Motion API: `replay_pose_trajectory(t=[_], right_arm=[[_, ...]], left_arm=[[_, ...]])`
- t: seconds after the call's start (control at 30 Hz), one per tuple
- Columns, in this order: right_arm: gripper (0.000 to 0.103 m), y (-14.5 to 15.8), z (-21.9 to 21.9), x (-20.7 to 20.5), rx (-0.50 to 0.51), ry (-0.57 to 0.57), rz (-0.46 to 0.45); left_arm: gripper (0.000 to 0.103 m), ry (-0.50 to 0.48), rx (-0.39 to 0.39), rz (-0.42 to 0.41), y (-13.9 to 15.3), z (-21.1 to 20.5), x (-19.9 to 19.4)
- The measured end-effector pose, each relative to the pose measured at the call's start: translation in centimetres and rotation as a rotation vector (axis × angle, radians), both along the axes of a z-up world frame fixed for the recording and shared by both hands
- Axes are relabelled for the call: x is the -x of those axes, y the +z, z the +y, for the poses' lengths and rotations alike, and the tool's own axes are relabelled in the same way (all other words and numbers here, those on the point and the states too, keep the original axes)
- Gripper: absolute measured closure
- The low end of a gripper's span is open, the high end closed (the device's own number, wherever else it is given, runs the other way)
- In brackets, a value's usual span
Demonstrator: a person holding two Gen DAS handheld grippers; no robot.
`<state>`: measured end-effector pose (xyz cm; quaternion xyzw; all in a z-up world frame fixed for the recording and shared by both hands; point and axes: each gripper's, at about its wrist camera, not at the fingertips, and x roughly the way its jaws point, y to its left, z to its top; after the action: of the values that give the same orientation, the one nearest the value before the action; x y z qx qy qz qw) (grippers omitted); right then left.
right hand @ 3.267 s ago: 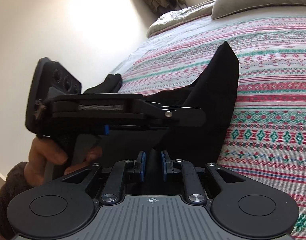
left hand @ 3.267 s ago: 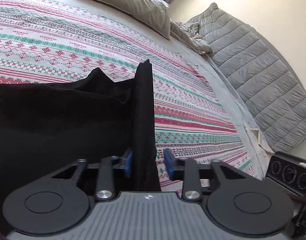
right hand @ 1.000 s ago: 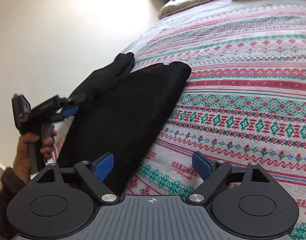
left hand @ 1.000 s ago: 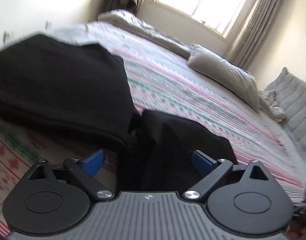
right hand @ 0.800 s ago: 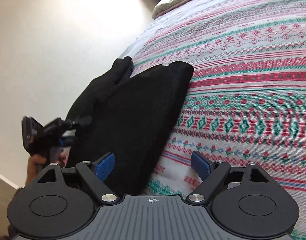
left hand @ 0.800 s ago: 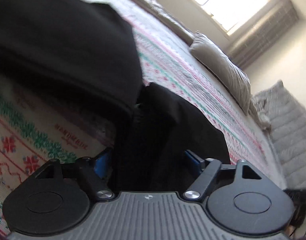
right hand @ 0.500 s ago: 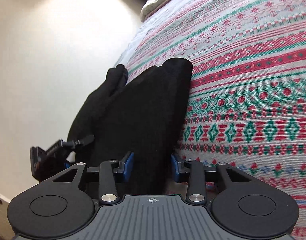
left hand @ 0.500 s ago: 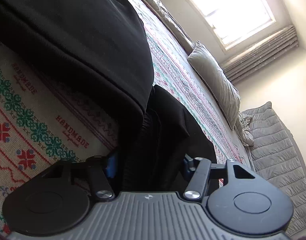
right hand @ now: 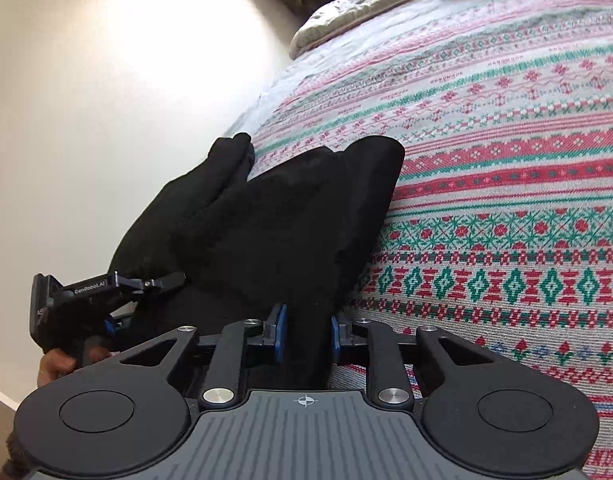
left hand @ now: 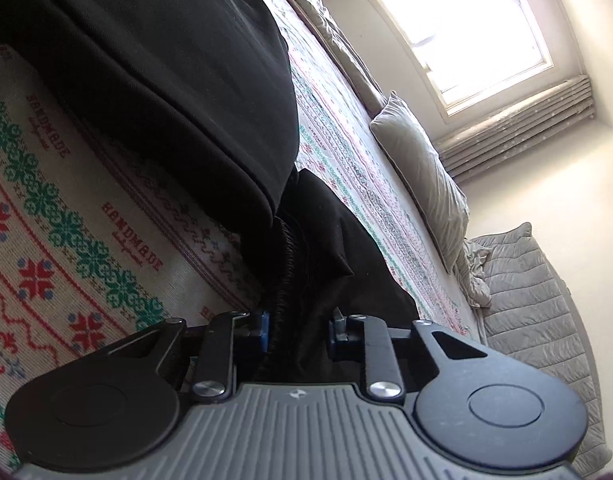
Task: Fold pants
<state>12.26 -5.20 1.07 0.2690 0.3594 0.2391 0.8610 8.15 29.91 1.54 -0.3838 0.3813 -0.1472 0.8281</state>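
The black pants (left hand: 154, 64) lie folded over on the patterned bedspread (left hand: 58, 216). My left gripper (left hand: 298, 330) is shut on the gathered waistband end of the pants (left hand: 302, 256). In the right wrist view the pants (right hand: 266, 224) lie in a dark heap near the bed's left edge. My right gripper (right hand: 305, 338) is shut on the near edge of that cloth. The left gripper (right hand: 118, 284), held in a hand, also shows at the lower left of the right wrist view, against the pants.
A grey pillow (left hand: 422, 176) lies at the head of the bed under a bright window (left hand: 462, 28). A grey quilted blanket (left hand: 534, 312) lies to the right. A white wall (right hand: 106, 92) runs along the bed's left side. Bedspread (right hand: 506, 160) stretches to the right.
Both grippers were open a second ago; both have come down onto the black pants and closed on the cloth. Earlier they held the pants up off the bed.
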Motion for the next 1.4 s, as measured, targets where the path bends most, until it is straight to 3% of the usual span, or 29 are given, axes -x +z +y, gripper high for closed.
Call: replay_pose_trajectory(t=[0.3,0.6,0.77,0.97,1.03,1.1,1.13,1.17,1.27,1.33,1.4], right_arm=[[0.086,1.4,-4.9,1.4,0.040,-0.053,0.003],[0.086,1.2,-17.7,4.3,0.005,-0.286,0.022],[0.086,0.8,-24.9,6.4,-0.041,-0.425,0.029],[0.086,2.4,-30.1,7.9,-0.065,-0.479,-0.107],[0.083,1.9,-30.9,7.3,-0.046,-0.470,-0.126],[0.076,-0.3,-31.4,6.1,-0.017,-0.506,-0.048],[0.069,-1.6,-31.7,5.6,0.005,-0.540,0.016],[0.068,-2.9,-31.9,5.2,0.010,-0.555,0.057],[0.065,-3.1,-31.9,5.5,-0.005,-0.554,0.036],[0.040,-2.3,-31.5,6.0,0.024,-0.544,0.016],[0.030,-1.4,-30.9,6.5,0.086,-0.550,-0.017]], left_arm=[[0.073,-0.117,0.037,0.038,0.0,-5.1,-2.6],[0.073,-0.302,0.017,0.043,-0.6,-18.3,-6.5],[0.073,-0.382,0.030,-0.007,-0.9,-25.2,-7.9],[0.072,-0.436,0.071,-0.168,-0.4,-29.0,-8.5],[0.065,-0.417,-0.013,-0.173,-0.9,-29.5,-8.8],[0.051,-0.377,-0.200,-0.158,-1.7,-30.1,-8.8],[0.046,-0.376,-0.236,-0.193,-1.9,-30.2,-8.5],[0.046,-0.376,-0.245,-0.211,-1.8,-30.0,-8.3],[0.040,-0.358,-0.283,-0.217,-0.8,-30.3,-8.0],[0.034,-0.349,-0.349,-0.256,0.2,-30.5,-7.3],[0.031,-0.337,-0.408,-0.296,1.2,-31.5,-6.8]])
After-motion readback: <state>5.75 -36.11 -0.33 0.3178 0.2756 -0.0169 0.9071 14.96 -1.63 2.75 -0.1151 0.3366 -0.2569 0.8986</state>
